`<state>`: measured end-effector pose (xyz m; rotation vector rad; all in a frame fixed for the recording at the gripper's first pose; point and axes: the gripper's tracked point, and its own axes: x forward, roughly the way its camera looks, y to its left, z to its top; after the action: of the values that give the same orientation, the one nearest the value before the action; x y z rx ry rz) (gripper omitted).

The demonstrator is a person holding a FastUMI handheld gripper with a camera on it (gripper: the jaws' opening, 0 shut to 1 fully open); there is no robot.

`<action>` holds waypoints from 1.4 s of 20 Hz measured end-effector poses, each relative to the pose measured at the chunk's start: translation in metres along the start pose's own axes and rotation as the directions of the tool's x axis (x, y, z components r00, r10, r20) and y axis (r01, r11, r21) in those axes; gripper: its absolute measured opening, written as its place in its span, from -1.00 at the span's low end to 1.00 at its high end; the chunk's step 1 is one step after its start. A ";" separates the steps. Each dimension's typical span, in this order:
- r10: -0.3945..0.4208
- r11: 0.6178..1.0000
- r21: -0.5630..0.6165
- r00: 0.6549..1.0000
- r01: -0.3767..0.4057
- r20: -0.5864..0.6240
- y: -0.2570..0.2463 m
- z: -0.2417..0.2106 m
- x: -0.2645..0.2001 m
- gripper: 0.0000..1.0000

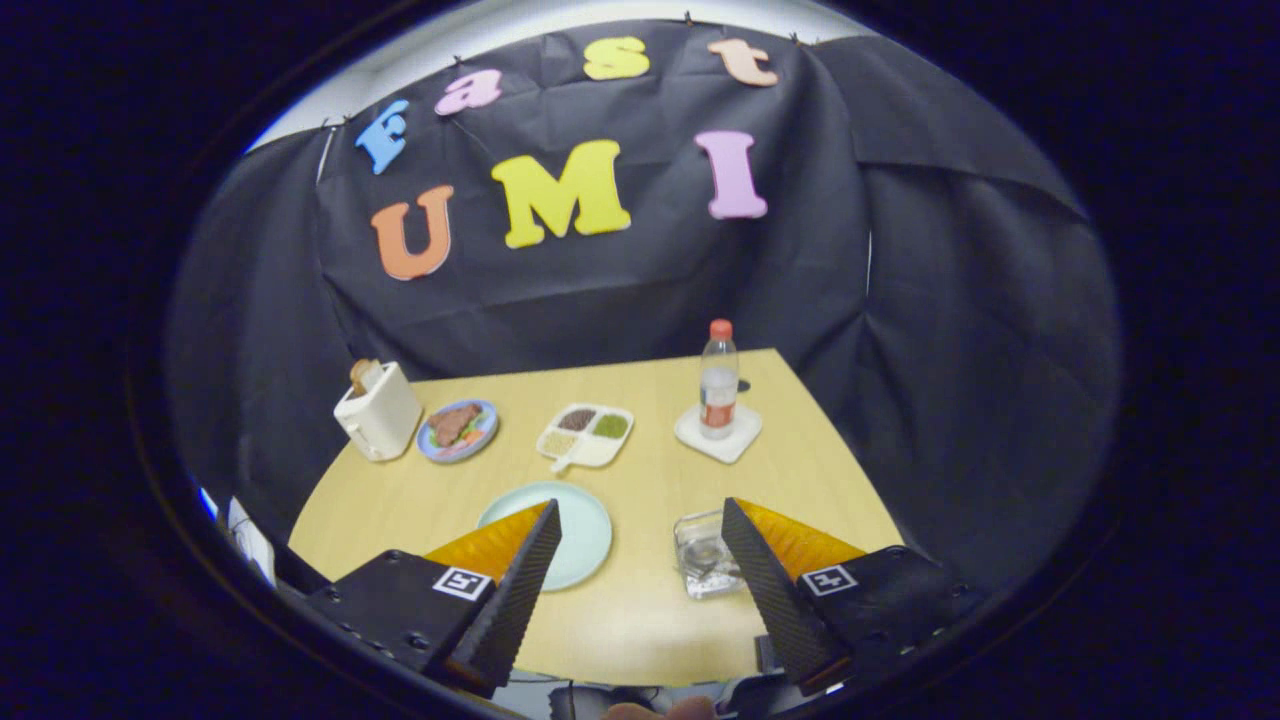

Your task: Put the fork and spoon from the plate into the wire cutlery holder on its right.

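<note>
1. Hand-held gripper [640, 525]: fingers spread wide, nothing between them, raised above the near part of the table [640, 610].
2. Plate [585, 520]: pale, round, on the table just ahead of the left finger, whose tip overlaps its near left rim. The part of its surface that shows looks bare; fork and spoon cannot be made out on it.
3. Wire cutlery holder [703, 555]: on the table to the right of the plate, partly hidden by the right finger's tip. Looks glassy or wiry at this distance; contents too small and blurred to tell.
4. Plate and holder stand apart, with bare tabletop between them, in line with the gap between the fingers.
5. Beyond the plate: a divided white dish [585, 435] with dark, green and pale fillings in separate compartments.
6. Beyond and left: a small blue-rimmed plate [457, 430] with food on it, and next to it, at the table's far left corner, a white toaster [378, 410] with a slice of bread standing in its slot.
7. Beyond and right: a clear bottle [718, 380] with an orange-red cap, upright on a white square coaster [717, 435].
8. Black cloth wall surrounds the table at the back and on both sides.
9. A fingertip of the person [660, 710] shows at the very bottom, below the gripper body.
</note>
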<state>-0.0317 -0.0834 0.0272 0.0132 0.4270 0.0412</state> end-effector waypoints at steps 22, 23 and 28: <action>0.094 0.996 -0.041 0.878 -0.085 0.470 0.120 0.016 -0.088 0.92; 0.093 0.996 -0.035 0.876 -0.087 0.474 0.120 0.019 -0.090 0.92; 0.094 0.996 -0.051 0.871 -0.079 0.482 0.132 0.019 -0.091 0.92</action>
<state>-0.1112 0.0446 0.0846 0.0131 -0.0796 0.1300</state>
